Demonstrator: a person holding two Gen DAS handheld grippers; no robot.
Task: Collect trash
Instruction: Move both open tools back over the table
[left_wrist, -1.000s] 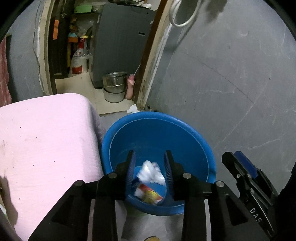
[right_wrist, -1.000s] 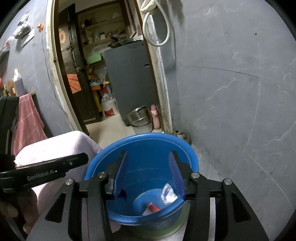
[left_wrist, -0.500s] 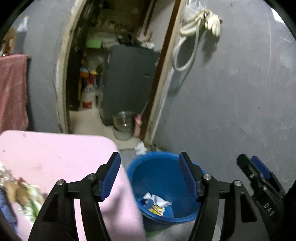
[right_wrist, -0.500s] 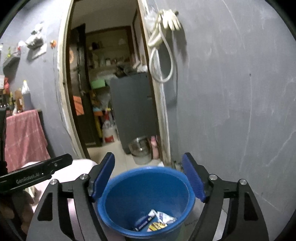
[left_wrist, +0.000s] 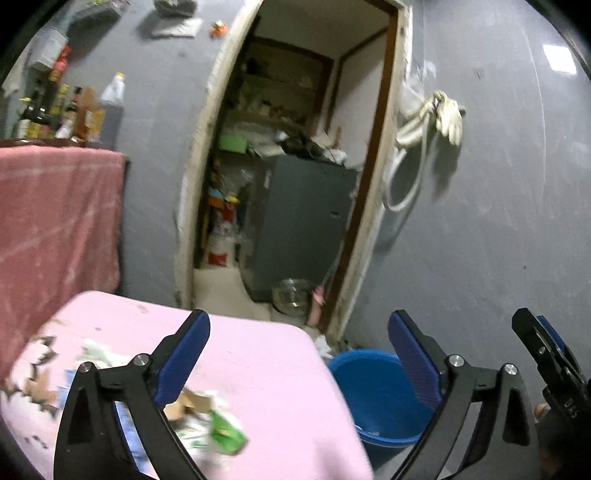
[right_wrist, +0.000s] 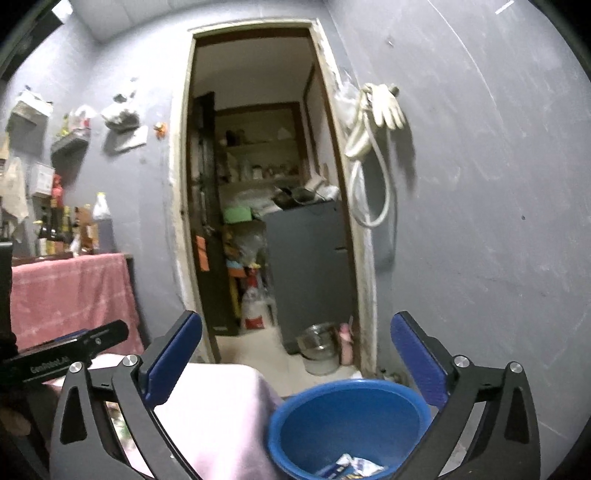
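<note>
A blue plastic tub (left_wrist: 376, 398) (right_wrist: 351, 417) stands on the floor by the pink-covered table (left_wrist: 258, 373) (right_wrist: 218, 410). Crumpled wrappers (right_wrist: 354, 467) lie in its bottom. More scraps of paper and a green wrapper (left_wrist: 221, 430) are scattered on the pink cloth. My left gripper (left_wrist: 299, 350) hangs above the table's corner, jaws opening wide with nothing between them. My right gripper (right_wrist: 295, 350) is above the tub, jaws also opening and empty. The right gripper's side (left_wrist: 550, 365) shows at the left view's right edge.
A grey wall with an open doorway (right_wrist: 266, 206) lies ahead; a grey cabinet (left_wrist: 306, 225) and steel bowls (right_wrist: 319, 345) sit inside. A hose and glove (right_wrist: 373, 122) hang on the wall. A red cloth-covered shelf (left_wrist: 55, 229) with bottles stands at the left.
Both grippers have opened from narrow to wide and risen away from the tub, tilting up. The white wad that sat between the left jaws is gone from them. The left view has swung over the table.
</note>
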